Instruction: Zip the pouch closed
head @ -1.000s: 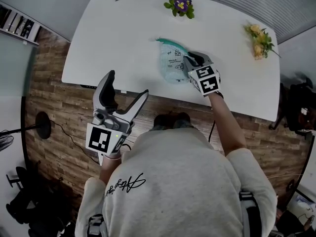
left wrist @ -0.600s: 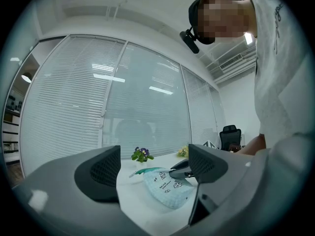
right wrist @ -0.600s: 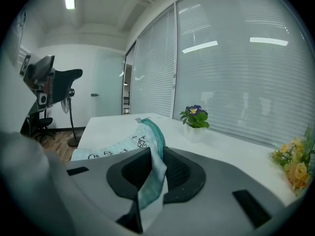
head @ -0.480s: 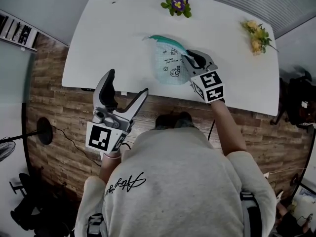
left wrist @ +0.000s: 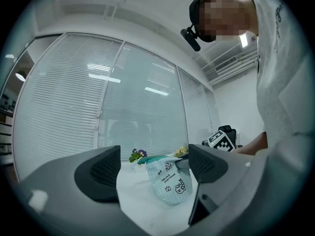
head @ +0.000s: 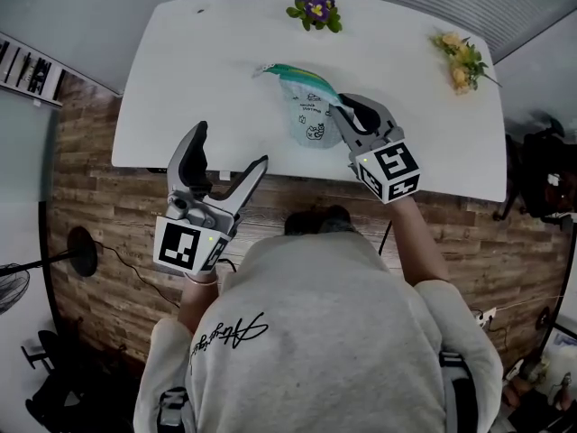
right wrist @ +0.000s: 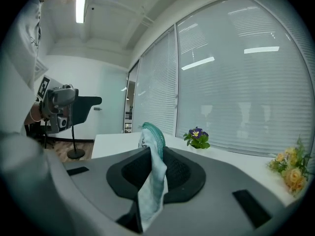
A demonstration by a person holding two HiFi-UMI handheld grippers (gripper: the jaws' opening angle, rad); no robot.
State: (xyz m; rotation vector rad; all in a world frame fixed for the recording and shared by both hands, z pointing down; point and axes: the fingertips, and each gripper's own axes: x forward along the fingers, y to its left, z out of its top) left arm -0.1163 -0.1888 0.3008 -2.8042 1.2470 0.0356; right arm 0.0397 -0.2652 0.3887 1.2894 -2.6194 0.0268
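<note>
A pale green checked pouch (head: 309, 114) with small cartoon prints and a teal zipper edge (head: 290, 71) hangs above the white table (head: 180, 79). My right gripper (head: 338, 108) is shut on the pouch's right top corner; in the right gripper view the fabric (right wrist: 153, 173) is pinched between the black pads. The pouch (left wrist: 170, 182) also shows between the jaws in the left gripper view, far off. My left gripper (head: 233, 156) is open and empty, held off the table's near edge over the wood floor.
A pot of purple flowers (head: 314, 9) stands at the table's far edge and a yellow bouquet (head: 462, 59) lies at its right end. Blinds cover the window behind the table. A floor lamp base (head: 82, 242) sits on the left.
My right gripper has risen with the pouch, which has come off the table and now hangs from the jaws. The left gripper has stayed where it was.
</note>
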